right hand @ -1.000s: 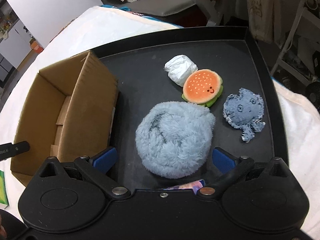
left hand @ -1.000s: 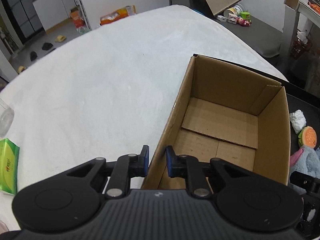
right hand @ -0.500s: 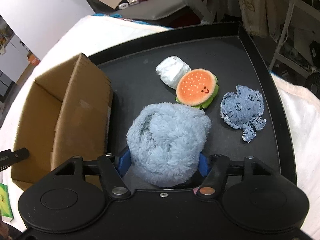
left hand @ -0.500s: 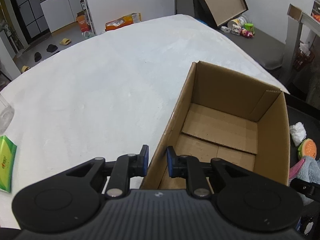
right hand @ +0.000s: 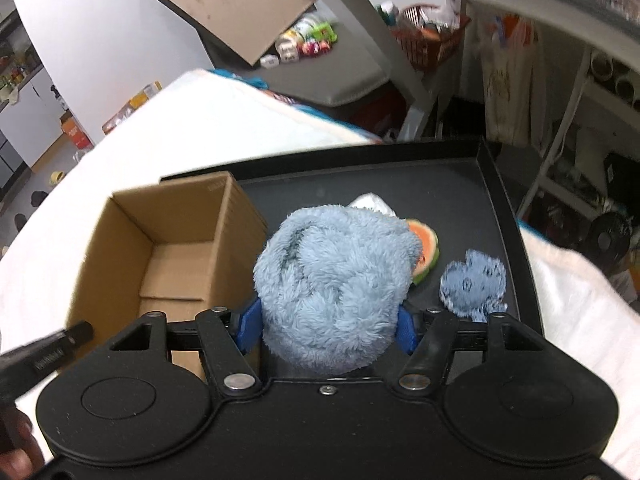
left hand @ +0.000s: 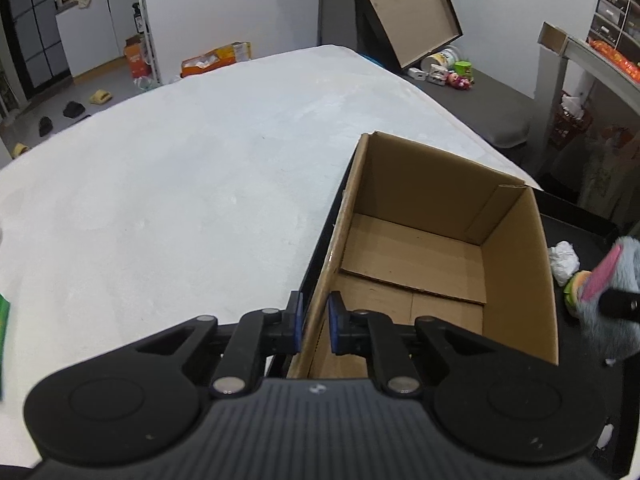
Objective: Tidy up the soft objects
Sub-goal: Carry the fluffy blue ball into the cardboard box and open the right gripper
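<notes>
My right gripper [right hand: 326, 330] is shut on a fluffy light-blue plush [right hand: 334, 276] and holds it lifted above the black tray [right hand: 452, 184]; the plush also shows in the left wrist view [left hand: 612, 292]. On the tray lie a burger plush [right hand: 426, 246], a small denim plush [right hand: 474, 282] and a crumpled white wad [right hand: 370, 202], partly hidden by the blue plush. An open empty cardboard box [left hand: 432, 240] stands left of them. My left gripper [left hand: 314, 322] is shut on the box's near left wall [left hand: 316, 316].
The box and tray rest on a white padded surface [left hand: 180, 184]. A green packet [left hand: 3, 320] lies at its left edge. Shelves, a basket and clutter stand beyond the tray on the right [right hand: 432, 40].
My right gripper closed on the blue plush and lifted it off the tray. My left gripper kept its hold on the box wall as the view rose slightly.
</notes>
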{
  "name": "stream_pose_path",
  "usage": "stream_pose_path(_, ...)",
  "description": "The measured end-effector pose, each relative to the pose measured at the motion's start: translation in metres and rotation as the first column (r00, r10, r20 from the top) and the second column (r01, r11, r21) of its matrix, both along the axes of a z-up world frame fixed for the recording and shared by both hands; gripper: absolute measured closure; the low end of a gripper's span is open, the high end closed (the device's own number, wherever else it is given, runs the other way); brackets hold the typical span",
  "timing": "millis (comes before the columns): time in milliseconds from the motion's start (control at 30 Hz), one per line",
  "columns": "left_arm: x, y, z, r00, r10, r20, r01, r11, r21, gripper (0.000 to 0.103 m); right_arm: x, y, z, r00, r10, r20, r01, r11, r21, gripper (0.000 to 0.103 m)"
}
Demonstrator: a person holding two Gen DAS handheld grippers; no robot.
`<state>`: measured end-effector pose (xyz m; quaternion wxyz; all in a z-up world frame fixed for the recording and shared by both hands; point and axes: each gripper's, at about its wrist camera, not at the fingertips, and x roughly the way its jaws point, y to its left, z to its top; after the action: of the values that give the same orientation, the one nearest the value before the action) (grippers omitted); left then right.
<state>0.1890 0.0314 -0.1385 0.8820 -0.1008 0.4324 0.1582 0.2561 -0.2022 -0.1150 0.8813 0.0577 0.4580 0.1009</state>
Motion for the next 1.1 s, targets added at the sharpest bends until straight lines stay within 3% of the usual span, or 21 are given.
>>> stream_pose_path(500, -0.002, 0.011, -0.001, 1.000, 0.001, 0.009, -0.001, 0.999, -0.053, 0.092, -0.016, 0.038, 0.031, 0.995, 0.060, 0.080, -0.059, 0.998, -0.014, 0.041)
stream_pose_path(1100, -0.003, 0.027, -0.010, 0.999, 0.040, 0.003, -0.039, 0.992, -0.120, 0.090, -0.011, 0.086, 0.026, 0.983, 0.166, 0.073, -0.163, 0.985, -0.048, 0.040)
